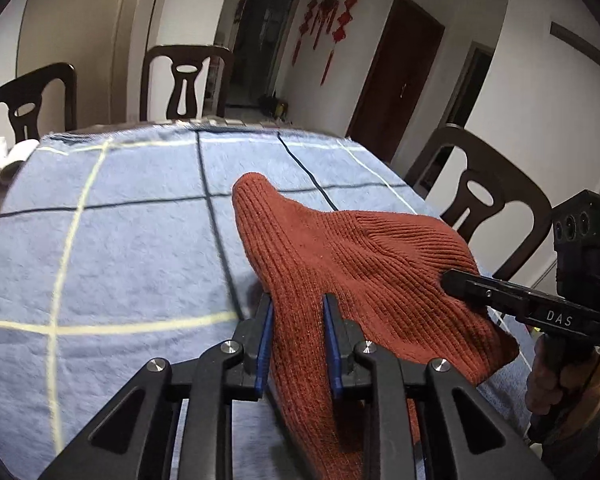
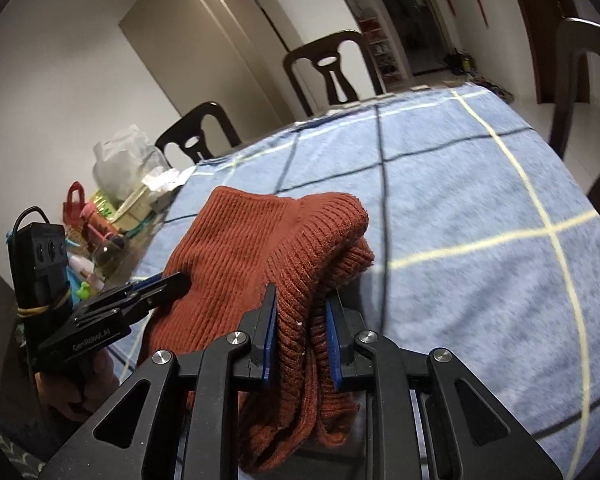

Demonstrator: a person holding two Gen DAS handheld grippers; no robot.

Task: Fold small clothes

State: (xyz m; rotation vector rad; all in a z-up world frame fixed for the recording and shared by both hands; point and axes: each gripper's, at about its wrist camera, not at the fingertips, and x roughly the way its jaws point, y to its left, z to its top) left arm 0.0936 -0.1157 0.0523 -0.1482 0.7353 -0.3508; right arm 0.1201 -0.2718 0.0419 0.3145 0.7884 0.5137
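The rust-red ribbed knit garment (image 1: 340,264) hangs lifted over the blue checked blanket (image 1: 120,248), pinched at its near edge by the left gripper (image 1: 298,320) and right gripper (image 2: 302,312). It looks soft, light and stretchy, best held at corners. Dark dining chairs (image 1: 184,80) surround the table.

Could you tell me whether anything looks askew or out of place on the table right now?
Nothing looks damaged or spilled. The knit garment is bunched and lifted unevenly off the blue cloth, pinched by both grippers, left and right.
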